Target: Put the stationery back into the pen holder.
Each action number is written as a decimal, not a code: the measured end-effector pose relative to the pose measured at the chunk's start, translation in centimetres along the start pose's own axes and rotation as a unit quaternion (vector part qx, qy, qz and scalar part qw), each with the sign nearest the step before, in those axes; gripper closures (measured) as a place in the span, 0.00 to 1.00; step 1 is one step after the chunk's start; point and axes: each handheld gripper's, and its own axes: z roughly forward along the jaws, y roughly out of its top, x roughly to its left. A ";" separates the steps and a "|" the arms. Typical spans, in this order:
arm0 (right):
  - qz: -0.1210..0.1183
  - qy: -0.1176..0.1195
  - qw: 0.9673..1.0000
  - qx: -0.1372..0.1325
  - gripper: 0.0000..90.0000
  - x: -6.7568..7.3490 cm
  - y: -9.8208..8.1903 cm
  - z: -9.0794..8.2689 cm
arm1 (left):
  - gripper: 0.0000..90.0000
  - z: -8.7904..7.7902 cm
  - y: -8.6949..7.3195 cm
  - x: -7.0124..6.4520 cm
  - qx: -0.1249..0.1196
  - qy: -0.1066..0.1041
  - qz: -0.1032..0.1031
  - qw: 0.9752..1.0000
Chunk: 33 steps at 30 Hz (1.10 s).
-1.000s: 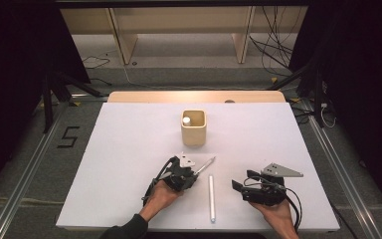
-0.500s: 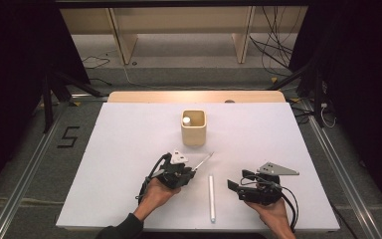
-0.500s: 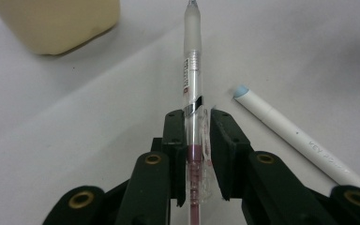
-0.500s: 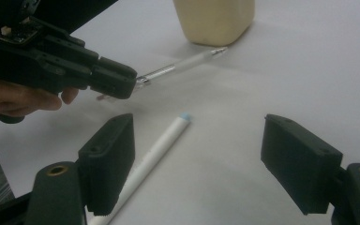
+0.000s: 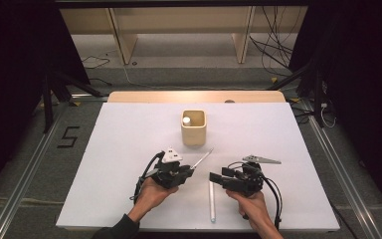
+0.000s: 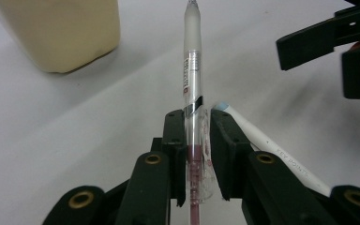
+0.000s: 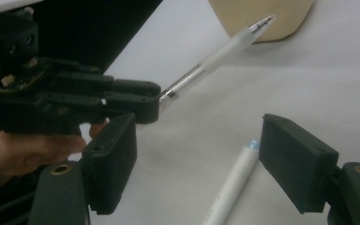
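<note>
High view: one pen already stands in the holder [image 5: 193, 128]; the left gripper [image 5: 189, 171] grasps a clear pen [image 5: 201, 159] off the worktop [image 5: 129, 139].

Left gripper view: jaws clenched on it.

Right gripper view: the right gripper [image 7: 197, 164], spread wide and just closing slightly, straddles the white pen [image 7: 232, 185], not yet gripped.

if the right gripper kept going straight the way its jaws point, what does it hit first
Probably the left gripper, which holds a clear pen and lies just ahead of the right gripper and its open jaws. The white pen on the white table sits lower, likely underneath; depth is uncertain.
</note>
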 end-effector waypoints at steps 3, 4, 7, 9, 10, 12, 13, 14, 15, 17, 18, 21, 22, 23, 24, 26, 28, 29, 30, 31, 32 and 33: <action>0.029 0.014 0.999 -0.004 0.33 -0.3 0.5 0.7 | 0.85 -0.3 0.0 0.1 -0.004 -0.003 -0.004 1.000; 0.039 0.019 0.999 -0.006 0.34 -0.4 0.6 0.9 | 0.85 -0.3 0.0 0.1 -0.005 -0.004 -0.006 1.000; 0.062 0.036 0.997 -0.014 0.36 -0.8 1.0 1.5 | 0.85 -0.5 -0.1 0.1 -0.008 -0.010 -0.010 1.000; 0.077 0.042 0.996 -0.019 0.39 -1.1 1.2 1.8 | 0.85 -0.6 -0.1 0.1 -0.010 -0.013 -0.013 1.000; 0.081 0.047 0.995 -0.021 0.39 -1.2 1.3 2.0 | 0.85 -0.7 -0.1 0.1 -0.011 -0.013 -0.012 1.000; 0.084 0.049 0.995 -0.020 0.40 -1.2 1.4 2.3 | 0.85 -0.7 -0.1 0.1 -0.011 -0.015 -0.012 1.000; 0.087 0.052 0.995 -0.020 0.40 -1.1 1.4 2.4 | 0.85 -0.8 -0.1 0.0 -0.011 -0.016 -0.012 1.000; 0.092 0.057 0.994 -0.021 0.40 -1.1 1.5 2.6 | 0.85 -0.8 -0.1 0.0 -0.012 -0.016 -0.013 1.000; 0.096 0.061 0.993 -0.021 0.41 -1.0 1.6 2.7 | 0.85 -0.8 -0.1 -0.1 -0.013 -0.018 -0.014 1.000; 0.099 0.065 0.993 -0.022 0.42 -0.9 1.7 3.0 | 0.85 -0.9 -0.1 -0.2 -0.015 -0.022 -0.016 1.000; 0.101 0.066 0.992 -0.020 0.44 -0.9 1.8 3.2 | 0.85 -1.0 -0.1 -0.3 -0.016 -0.023 -0.015 0.999; 0.112 0.074 0.991 -0.020 0.47 -1.0 1.8 3.6 | 0.85 -1.1 -0.1 -0.4 -0.020 -0.031 -0.019 0.999; 0.117 0.076 0.990 -0.018 0.48 -1.1 1.8 3.7 | 0.85 -1.2 -0.2 -0.4 -0.021 -0.033 -0.021 0.999; 0.120 0.078 0.990 -0.019 0.50 -1.1 1.7 3.8 | 0.85 -1.2 -0.2 -0.5 -0.021 -0.034 -0.021 0.999; 0.122 0.081 0.989 -0.019 0.50 -1.1 1.8 3.8 | 0.85 -1.2 -0.2 -0.5 -0.022 -0.036 -0.022 0.999; 0.121 0.084 0.989 -0.020 0.53 -1.0 1.8 3.9 | 0.85 -1.3 -0.2 -0.6 -0.023 -0.036 -0.019 0.999; 0.124 0.089 0.988 -0.021 0.55 -1.0 1.8 3.9 | 0.85 -1.4 -0.2 -0.8 -0.026 -0.039 -0.019 0.999; 0.124 0.090 0.988 -0.022 0.56 -1.0 1.7 3.8 | 0.85 -1.4 -0.2 -0.9 -0.026 -0.040 -0.018 0.999; 0.124 0.092 0.988 -0.022 0.56 -1.0 1.7 3.8 | 0.85 -1.4 -0.2 -0.9 -0.027 -0.040 -0.015 0.999; 0.126 0.096 0.987 -0.022 0.57 -1.0 1.7 3.8 | 0.85 -1.5 -0.2 -1.0 -0.028 -0.042 -0.016 0.999; 0.126 0.098 0.987 -0.023 0.58 -1.0 1.8 3.8 | 0.85 -1.5 -0.2 -1.1 -0.028 -0.043 -0.017 0.999; 0.126 0.099 0.987 -0.024 0.59 -1.0 1.8 3.8 | 0.85 -1.5 -0.2 -1.1 -0.027 -0.044 -0.016 0.999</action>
